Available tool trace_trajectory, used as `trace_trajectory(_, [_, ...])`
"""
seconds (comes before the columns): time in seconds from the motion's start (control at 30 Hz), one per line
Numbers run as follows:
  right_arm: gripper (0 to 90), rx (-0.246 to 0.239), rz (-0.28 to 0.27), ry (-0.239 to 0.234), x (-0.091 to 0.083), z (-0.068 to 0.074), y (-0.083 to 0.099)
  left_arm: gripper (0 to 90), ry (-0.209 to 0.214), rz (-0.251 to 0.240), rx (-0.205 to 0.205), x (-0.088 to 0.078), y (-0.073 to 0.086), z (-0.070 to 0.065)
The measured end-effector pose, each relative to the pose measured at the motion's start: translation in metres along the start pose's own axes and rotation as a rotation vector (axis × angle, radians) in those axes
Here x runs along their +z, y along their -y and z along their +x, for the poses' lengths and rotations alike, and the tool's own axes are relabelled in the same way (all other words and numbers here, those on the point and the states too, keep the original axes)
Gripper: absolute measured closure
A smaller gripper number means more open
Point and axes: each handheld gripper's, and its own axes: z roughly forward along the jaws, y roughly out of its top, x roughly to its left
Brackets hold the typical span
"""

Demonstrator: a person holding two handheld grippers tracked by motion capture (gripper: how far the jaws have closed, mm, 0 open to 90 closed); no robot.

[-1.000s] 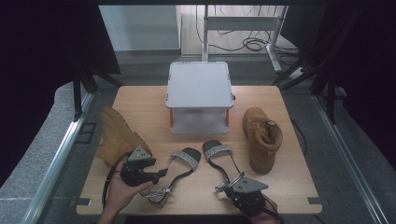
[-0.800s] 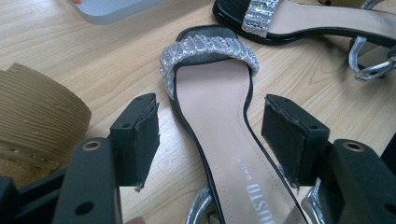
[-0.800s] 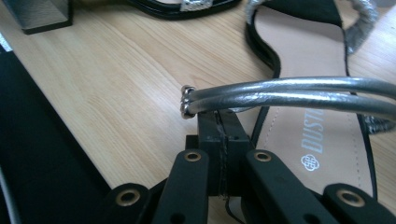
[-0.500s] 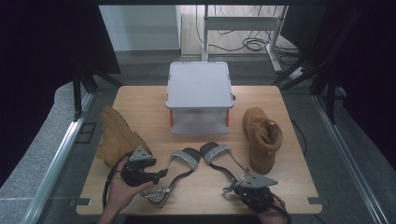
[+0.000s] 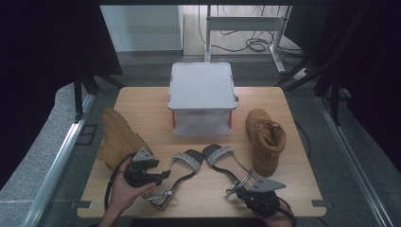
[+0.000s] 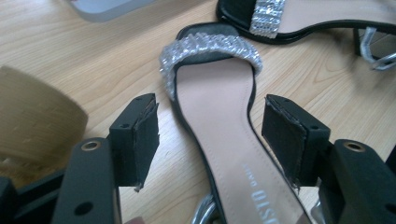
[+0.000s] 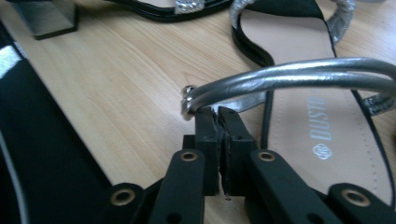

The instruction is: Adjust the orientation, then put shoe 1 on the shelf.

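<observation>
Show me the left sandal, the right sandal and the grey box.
left sandal (image 5: 185,163): high view, on its insole.
right sandal (image 5: 218,154): high view, on its glitter toe strap.
grey box (image 5: 202,86): high view, on its lid.

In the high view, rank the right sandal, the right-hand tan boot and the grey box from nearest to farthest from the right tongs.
From the right tongs:
1. Right sandal, its silver strap right at the tips.
2. Right-hand tan boot, beyond, by the table's right edge.
3. Grey box, at the table's far middle.
</observation>
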Motion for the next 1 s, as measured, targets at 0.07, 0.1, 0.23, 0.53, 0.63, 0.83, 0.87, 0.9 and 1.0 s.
trace_trajectory(0.07, [82.1, -0.006, -0.005, -0.01, -0.001, 0.002, 0.001, 36.5, 0.007, -0.001, 0.006, 0.001, -0.002, -0.002])
trace_trajectory(0.1, [77.5, -0.009, -0.009, -0.014, -0.003, 0.003, 0.001, 36.5, 0.009, 0.001, 0.006, 0.001, -0.002, -0.003])
trace_trajectory(0.23, [57.7, -0.033, -0.017, -0.032, -0.009, 0.01, -0.002, 36.2, 0.014, -0.001, -0.01, -0.001, -0.002, -0.005])
trace_trajectory(0.53, [49.6, -0.047, -0.039, -0.038, -0.023, 0.014, -0.005, 30.9, 0.058, 0.011, -0.048, -0.009, -0.004, -0.007])
trace_trajectory(0.63, [49.5, -0.047, -0.054, -0.041, -0.03, 0.012, -0.002, 30.6, 0.059, 0.039, -0.042, -0.006, -0.004, -0.011])
trace_trajectory(0.83, [49.2, -0.044, -0.071, -0.037, -0.041, 0.011, 0.01, 29.9, 0.03, 0.097, -0.037, 0.001, -0.005, -0.021])
trace_trajectory(0.87, [49.2, -0.043, -0.075, -0.029, -0.043, 0.011, 0.013, 29.9, 0.024, 0.113, -0.038, 0.003, -0.005, -0.023])
trace_trajectory(0.9, [49.2, -0.039, -0.08, -0.025, -0.045, 0.01, 0.014, 29.9, 0.021, 0.123, -0.039, 0.005, -0.005, -0.024])
trace_trajectory(1.0, [49.2, -0.029, -0.093, 0.002, -0.051, 0.009, 0.016, 29.7, 0.002, 0.177, -0.036, 0.015, -0.007, -0.028])
